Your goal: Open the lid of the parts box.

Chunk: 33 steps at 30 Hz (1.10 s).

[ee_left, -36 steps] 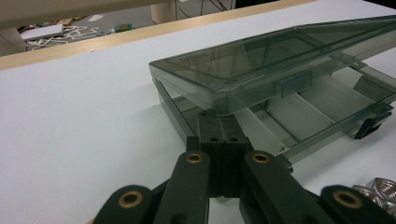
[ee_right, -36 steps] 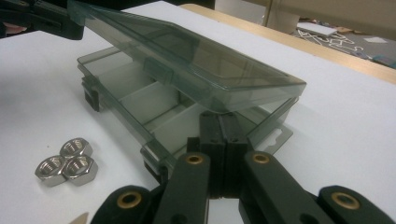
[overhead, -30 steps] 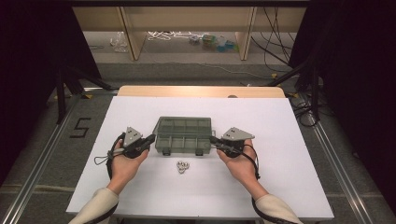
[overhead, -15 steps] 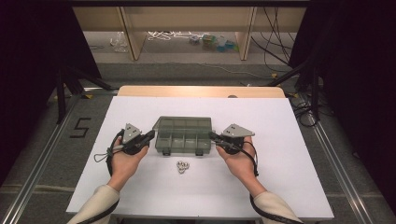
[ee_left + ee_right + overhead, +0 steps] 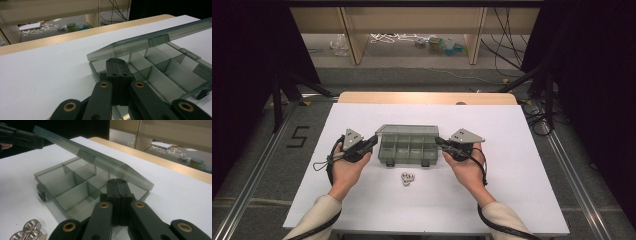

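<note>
The left gripper (image 5: pixel 117 65) has its black jaws pressed together, their tips under the raised lid (image 5: pixel 150 41) of a translucent grey compartment box (image 5: pixel 162 72). The box sits on a white table (image 5: pixel 45 75), its dividers visible beneath the tilted lid.

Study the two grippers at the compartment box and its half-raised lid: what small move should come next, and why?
Probably keep tipping the lid back until it is fully open. It stands only part-raised over the box, with the shut left gripper and shut right gripper under its end edges, and the nuts wait on the table in front of the empty compartments.
</note>
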Available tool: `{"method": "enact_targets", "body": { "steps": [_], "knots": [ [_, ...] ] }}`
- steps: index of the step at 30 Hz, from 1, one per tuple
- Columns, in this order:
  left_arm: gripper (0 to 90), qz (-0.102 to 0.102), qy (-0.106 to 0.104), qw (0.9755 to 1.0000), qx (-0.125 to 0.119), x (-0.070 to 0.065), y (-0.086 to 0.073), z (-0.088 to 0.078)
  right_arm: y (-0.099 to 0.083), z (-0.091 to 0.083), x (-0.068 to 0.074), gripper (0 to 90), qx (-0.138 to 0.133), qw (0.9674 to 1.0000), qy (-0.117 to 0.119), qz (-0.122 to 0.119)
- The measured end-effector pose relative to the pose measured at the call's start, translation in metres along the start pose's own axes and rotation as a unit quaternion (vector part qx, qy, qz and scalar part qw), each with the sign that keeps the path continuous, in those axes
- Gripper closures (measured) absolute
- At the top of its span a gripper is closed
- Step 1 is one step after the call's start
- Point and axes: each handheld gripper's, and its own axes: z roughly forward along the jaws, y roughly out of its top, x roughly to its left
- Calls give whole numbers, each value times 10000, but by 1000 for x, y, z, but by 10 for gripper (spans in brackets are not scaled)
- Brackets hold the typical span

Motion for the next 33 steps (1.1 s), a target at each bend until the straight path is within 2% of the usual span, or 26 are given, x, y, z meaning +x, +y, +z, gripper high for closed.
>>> {"method": "enact_targets", "body": {
  "steps": [4,6,7,9,12,16,25,28,30,33],
  "knots": [
    [900,-45,3,10000,-54,0,2,2,2,2,0,900,-1,10000,-2,73],
    [900,-55,3,10000,-66,1,3,2,3,2,-1,900,-40,10000,-15,18],
    [900,-57,15,10000,-75,1,4,2,3,2,0,900,10,9999,7,100],
    [900,-63,15,9999,-97,1,6,3,4,3,-1,900,-42,10000,-50,51],
    [900,-76,21,9999,-136,1,8,3,6,3,0,900,-53,9999,27,150],
    [900,-76,5,9998,-173,1,10,4,7,4,-1,900,-85,9999,-31,120],
    [900,-136,-19,9997,-195,-2,13,7,10,6,-3,900,-76,9998,-20,157],
    [900,-133,-26,9997,-226,-3,15,8,10,8,-2,900,-148,9997,-17,176],
    [900,-121,-25,9997,-226,-3,16,8,11,7,-4,900,-144,9998,-10,117],
    [900,-168,-20,9995,-262,-4,17,9,12,8,-4,900,-147,9997,-8,178]
  ]
}}
